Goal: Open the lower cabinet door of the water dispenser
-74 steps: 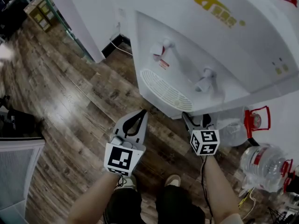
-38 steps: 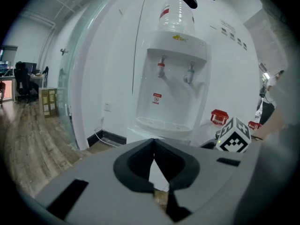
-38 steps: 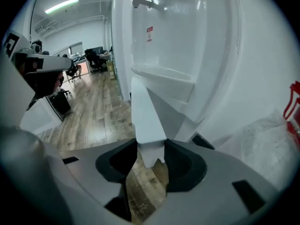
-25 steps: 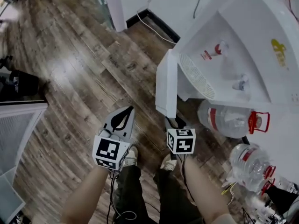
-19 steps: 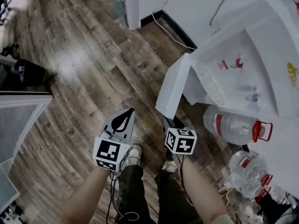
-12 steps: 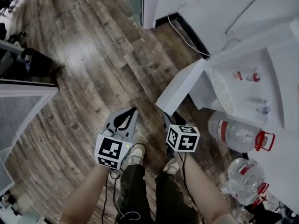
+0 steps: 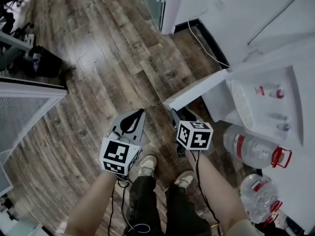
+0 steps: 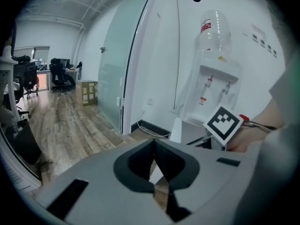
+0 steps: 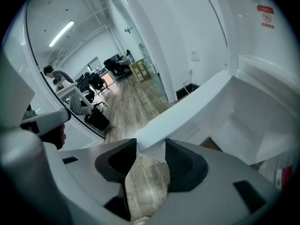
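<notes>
Now the right tongs (image 9: 151,154), jaws just opening, straddle the cabinet door (image 9: 187,109) edge.

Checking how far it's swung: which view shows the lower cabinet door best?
Head view: the lower cabinet door stands swung out from the water dispenser. Right gripper view shows only its near edge; left gripper view just a sliver.

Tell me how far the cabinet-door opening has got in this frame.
Done: the white lower cabinet door of the white water dispenser stands swung wide from the body. In hand: the right gripper has the door's free edge between its fingers, which have just been opening. The left gripper is shut and empty. Left: probably only letting go.
</notes>
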Motion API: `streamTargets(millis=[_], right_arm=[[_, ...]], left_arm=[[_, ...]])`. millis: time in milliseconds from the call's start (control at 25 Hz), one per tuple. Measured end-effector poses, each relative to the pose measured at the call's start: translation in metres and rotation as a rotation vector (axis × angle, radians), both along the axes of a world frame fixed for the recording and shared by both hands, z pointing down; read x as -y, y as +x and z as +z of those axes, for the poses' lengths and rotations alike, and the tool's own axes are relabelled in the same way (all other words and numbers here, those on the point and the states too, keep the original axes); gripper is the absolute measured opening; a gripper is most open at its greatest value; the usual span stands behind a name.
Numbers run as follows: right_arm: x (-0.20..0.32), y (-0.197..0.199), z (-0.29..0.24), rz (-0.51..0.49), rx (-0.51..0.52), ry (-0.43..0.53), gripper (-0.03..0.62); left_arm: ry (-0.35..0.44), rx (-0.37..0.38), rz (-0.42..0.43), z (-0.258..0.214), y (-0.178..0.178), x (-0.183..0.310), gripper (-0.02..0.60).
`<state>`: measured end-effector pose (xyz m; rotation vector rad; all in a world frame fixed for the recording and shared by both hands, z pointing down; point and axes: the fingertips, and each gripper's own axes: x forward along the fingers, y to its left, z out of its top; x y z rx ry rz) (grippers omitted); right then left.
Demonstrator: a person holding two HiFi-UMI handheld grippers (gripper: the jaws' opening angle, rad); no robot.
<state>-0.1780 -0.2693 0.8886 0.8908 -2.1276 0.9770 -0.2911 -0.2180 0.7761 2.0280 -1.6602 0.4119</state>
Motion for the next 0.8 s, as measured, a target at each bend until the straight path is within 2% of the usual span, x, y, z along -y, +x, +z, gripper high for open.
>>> streamTargets(millis=[240,440,560,680,800], right_arm=[[0.014,-0.023,-0.002,-0.016,0.04,0.018,0.196],[0.012,-0.021,-0.02,-0.023,0.061,0.024,0.172],[0.009,-0.009,-0.039,-0.037,0.065,0.016,0.123],[0.012,0.011,-0.069,-0.008,0.072,0.032,0.048],[0.014,0.028,-0.104,0.018,0.086,0.036,0.035]], left_arm=[[0.011,0.0,-0.031,-0.006,-0.009,0.001,0.006],[0.007,0.018,-0.029,-0.016,-0.011,-0.001,0.006],[0.008,0.026,-0.021,-0.032,-0.007,0.0,0.006],[0.009,0.032,0.0,-0.055,0.003,-0.002,0.006],[0.015,0.041,0.019,-0.081,0.012,-0.005,0.006]])
